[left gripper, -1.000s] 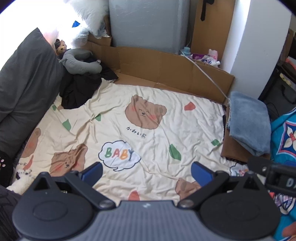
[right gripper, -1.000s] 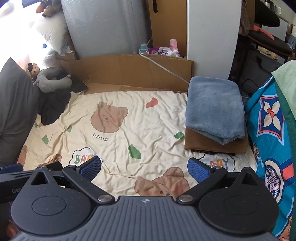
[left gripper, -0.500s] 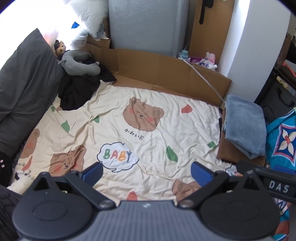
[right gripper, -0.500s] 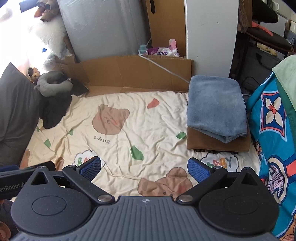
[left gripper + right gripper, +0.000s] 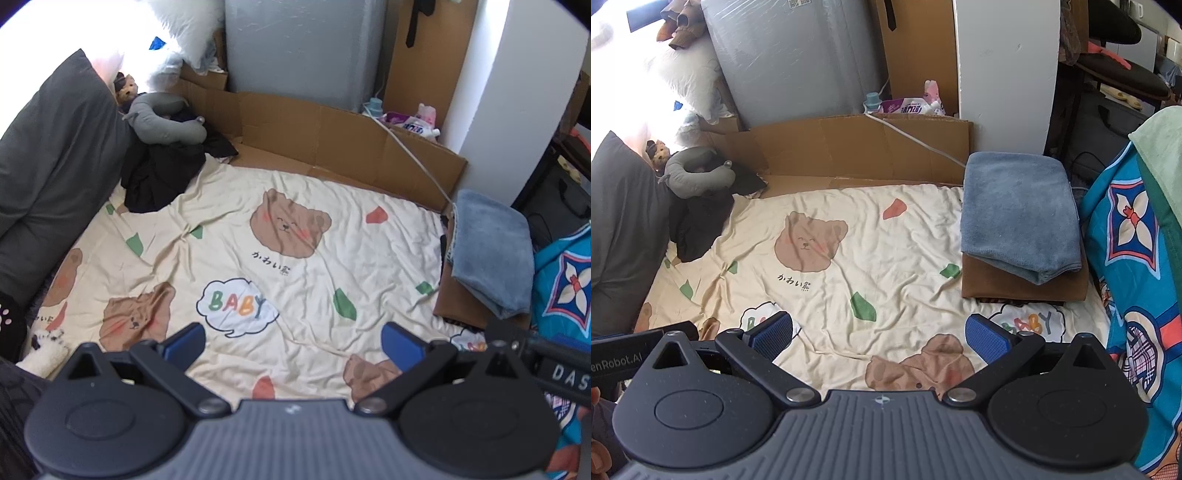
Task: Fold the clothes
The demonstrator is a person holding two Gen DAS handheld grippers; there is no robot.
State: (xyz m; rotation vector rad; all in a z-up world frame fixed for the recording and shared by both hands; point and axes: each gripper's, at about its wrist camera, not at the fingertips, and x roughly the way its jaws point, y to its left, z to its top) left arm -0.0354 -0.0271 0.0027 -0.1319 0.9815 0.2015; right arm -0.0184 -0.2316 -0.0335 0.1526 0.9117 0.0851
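Black clothes heap (image 5: pixel 162 177) far-left of bear sheet (image 5: pixel 295 236), probably next; left gripper (image 5: pixel 293 341) nearer, right gripper (image 5: pixel 879 332) farther; both fingers wide open, empty.

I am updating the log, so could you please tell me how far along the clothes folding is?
Done: a folded blue towel lies on a folded brown cloth at the bedsheet's right edge. In hand: nothing; the left gripper and right gripper are both open and empty. Left: a crumpled black garment by the grey neck pillow.
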